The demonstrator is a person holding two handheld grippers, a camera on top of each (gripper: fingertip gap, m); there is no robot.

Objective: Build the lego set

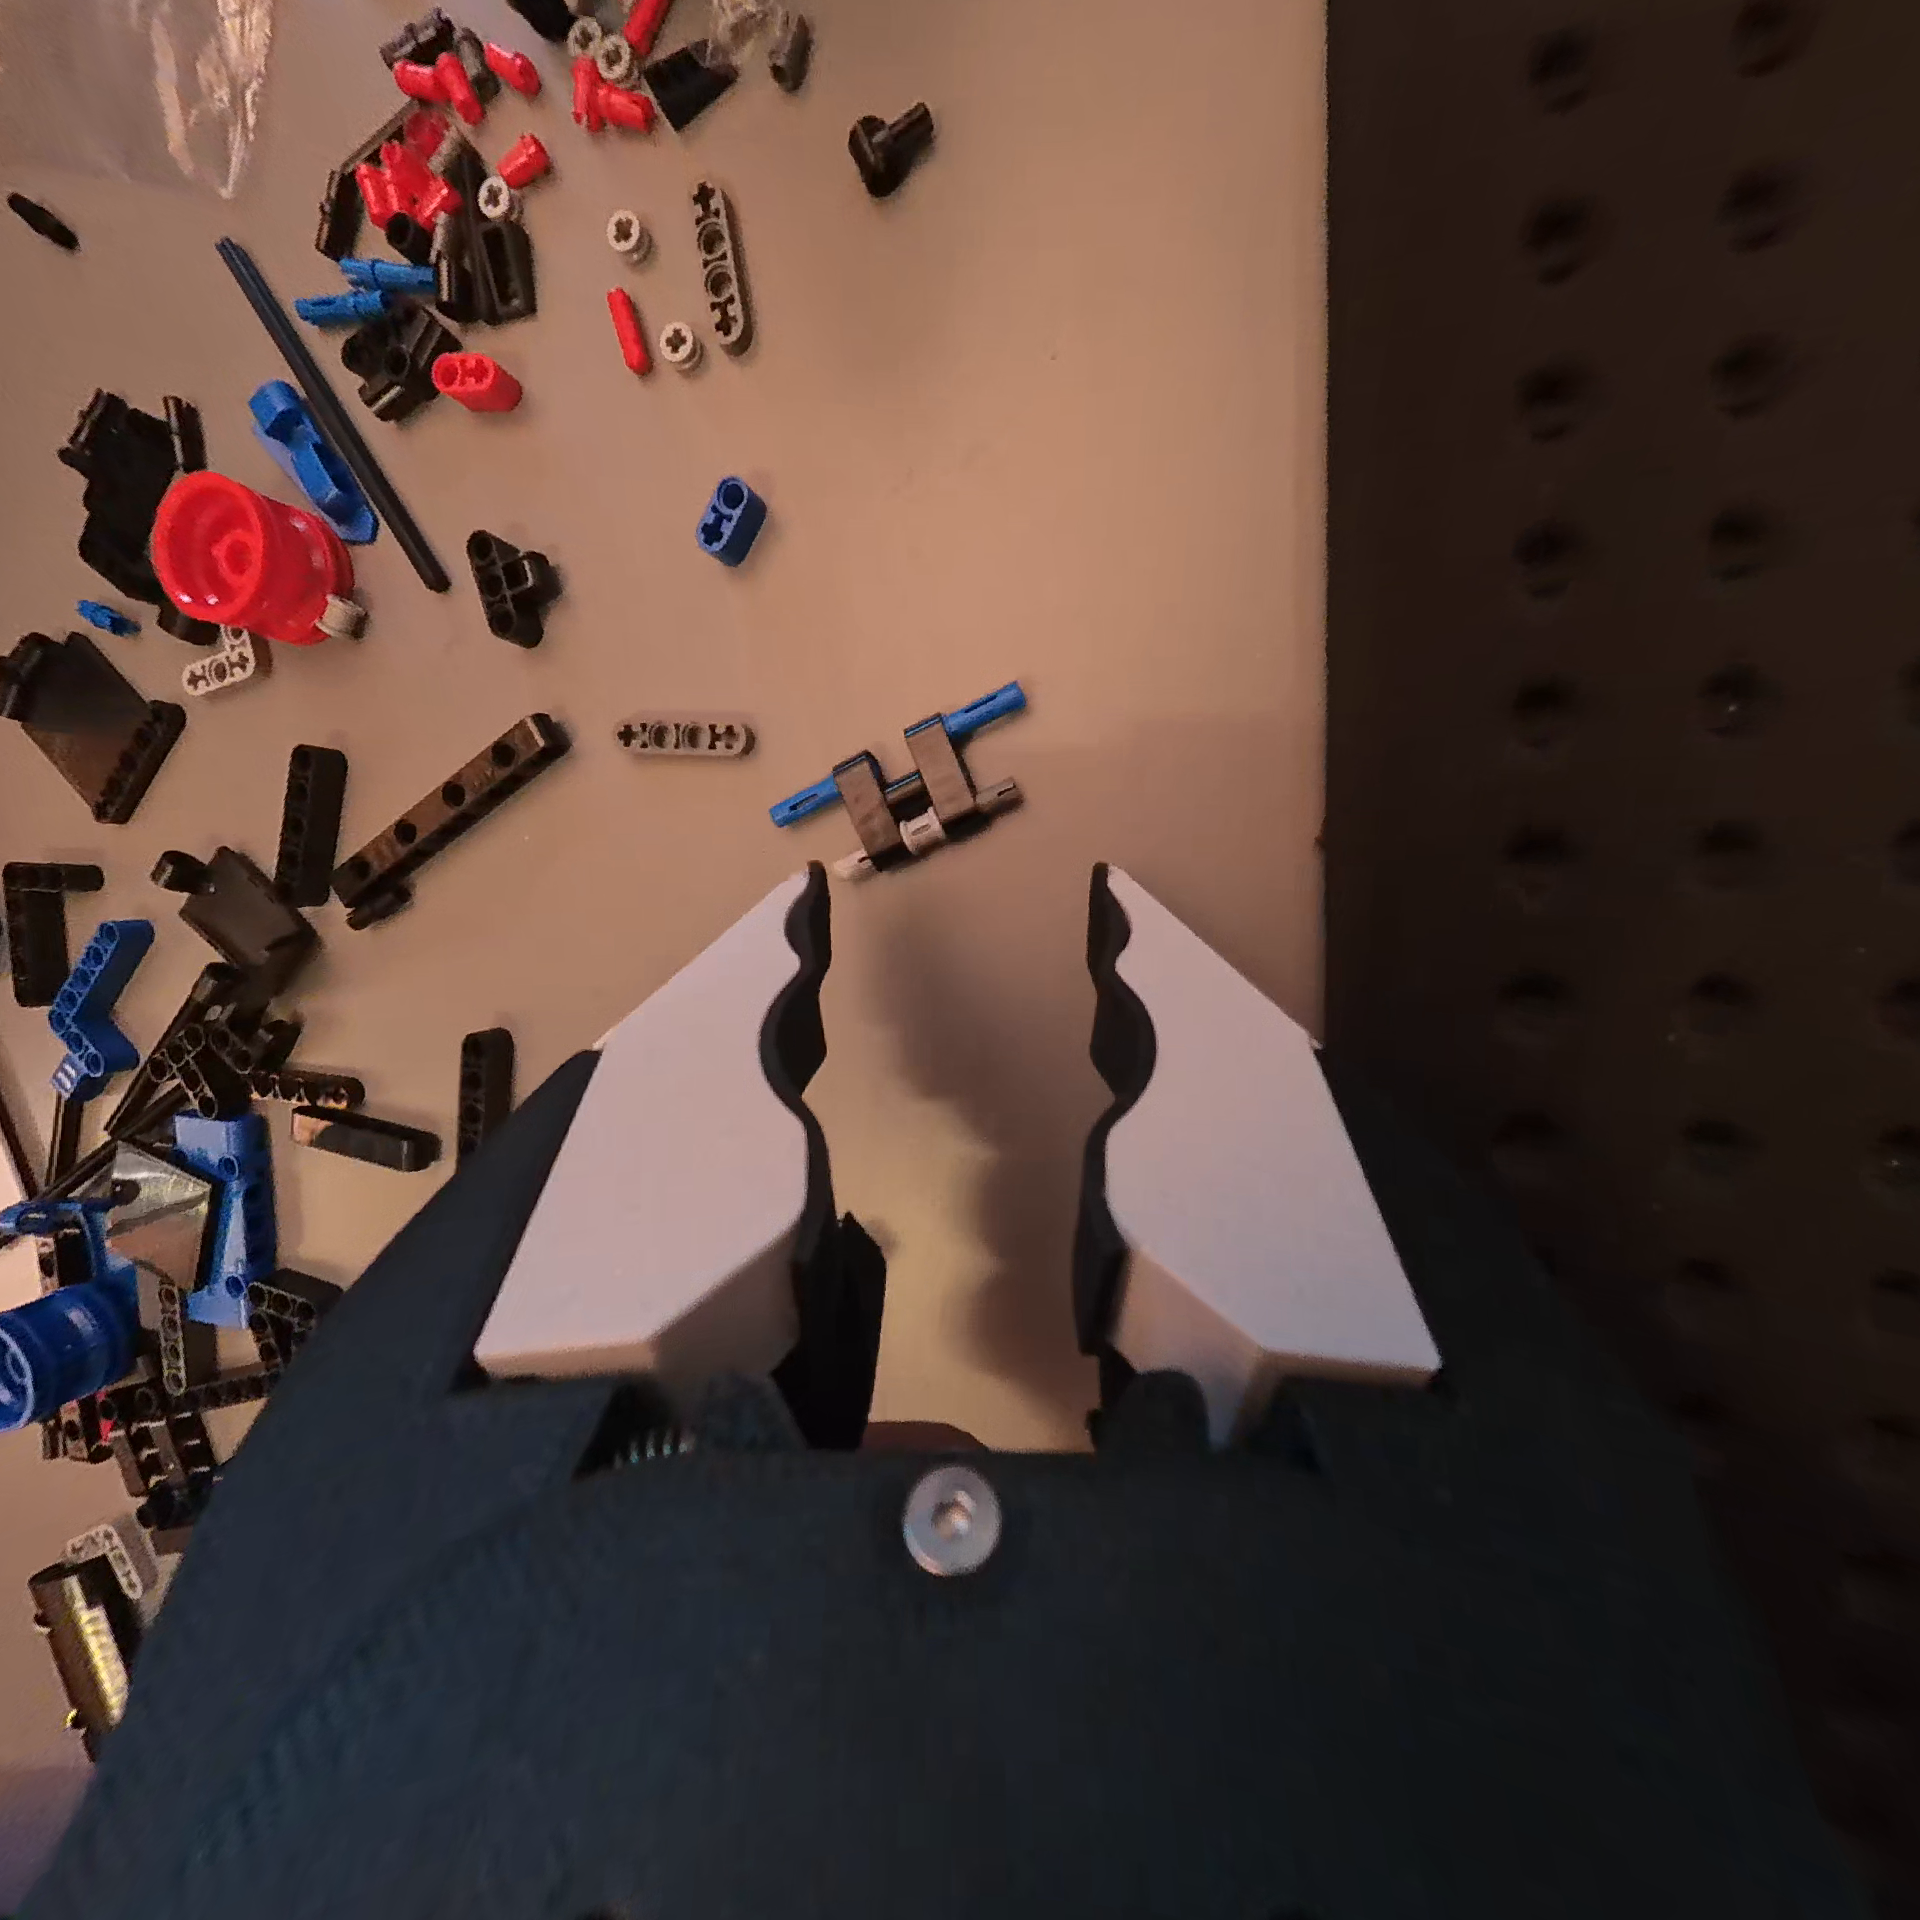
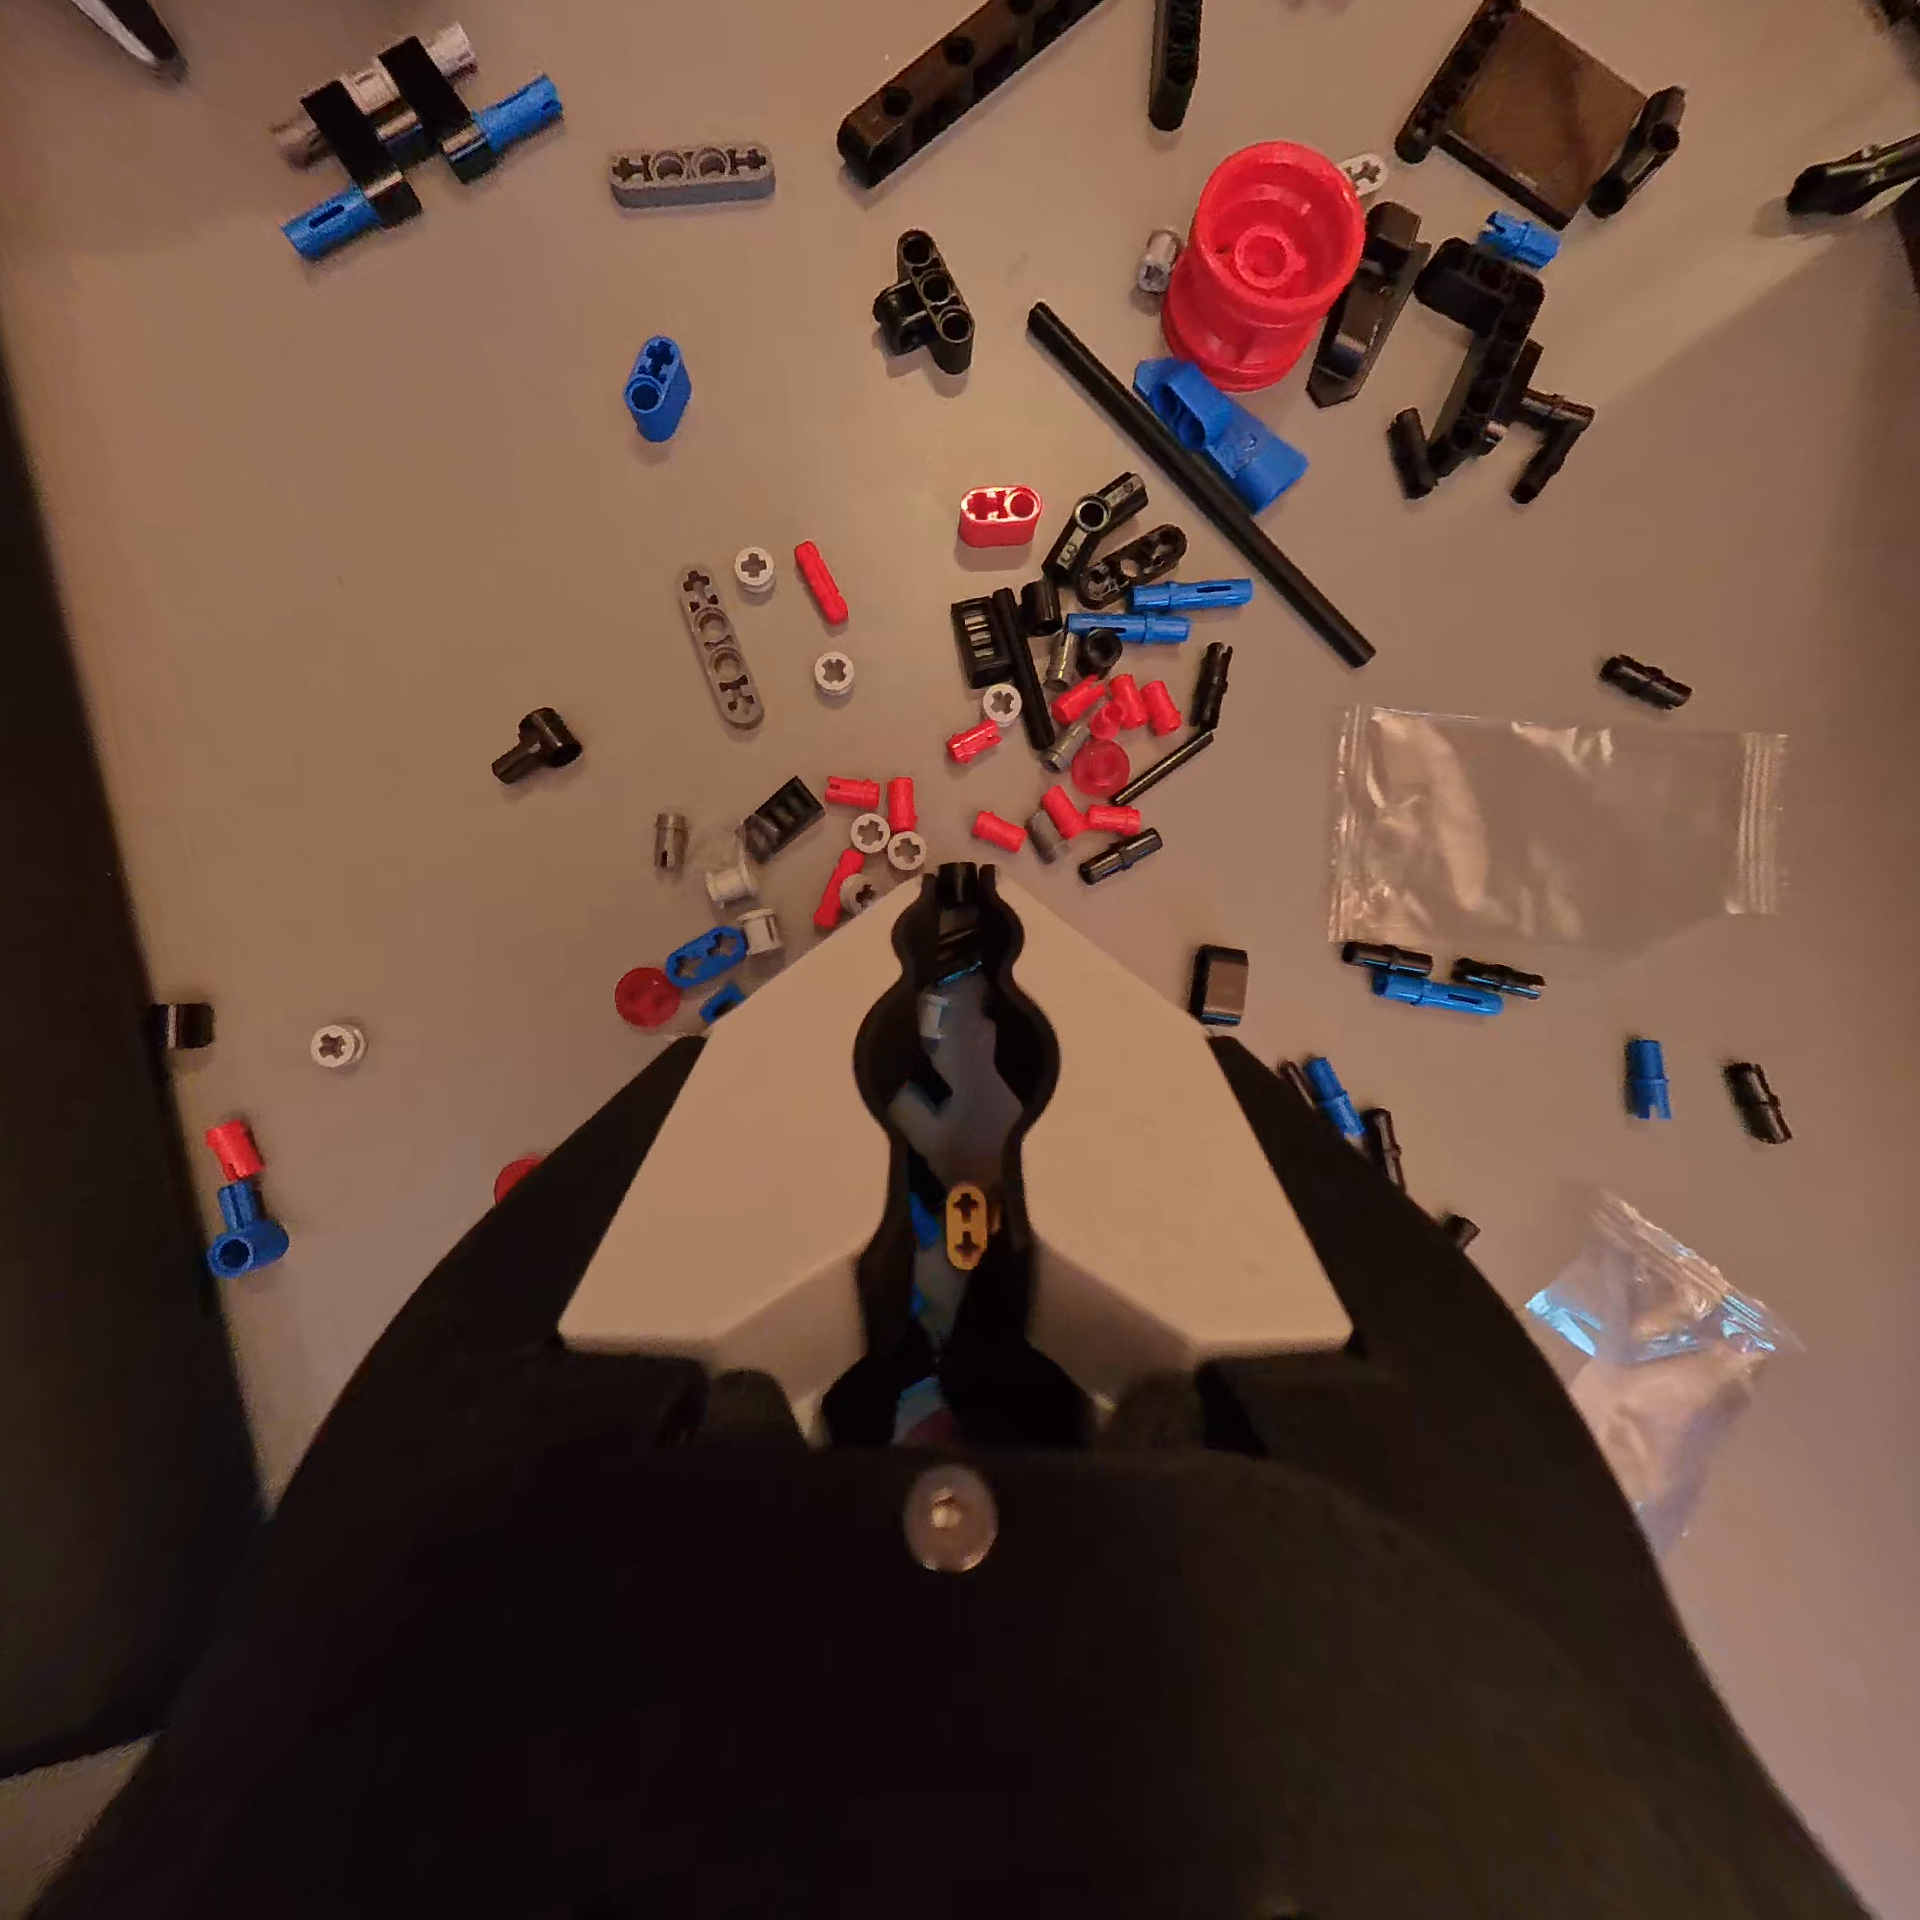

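Observation:
A small assembly (image 1: 909,784) of black beams, blue pins and a grey axle lies on the grey table just ahead of my left gripper (image 1: 958,878), which is open and empty. The assembly also shows at the top left of the right wrist view (image 2: 400,130). My right gripper (image 2: 958,883) is shut on a small black pin (image 2: 958,902), whose end pokes out at the tips. It hovers over a scatter of red pins (image 2: 1101,717) and grey bushes (image 2: 871,831). A red wheel hub (image 2: 1262,260) lies farther off and also shows in the left wrist view (image 1: 244,566).
Loose black beams (image 1: 452,805), blue connectors (image 2: 657,387), a long black axle (image 2: 1195,483) and grey thin liftarms (image 2: 691,171) lie scattered. Clear plastic bags (image 2: 1548,821) lie at the right. A dark perforated board (image 1: 1662,727) borders the table's edge. Left tips to right tips: about 20 cm. My right tips are roughly 12 cm from the red wheel hub (image 2: 1262,260).

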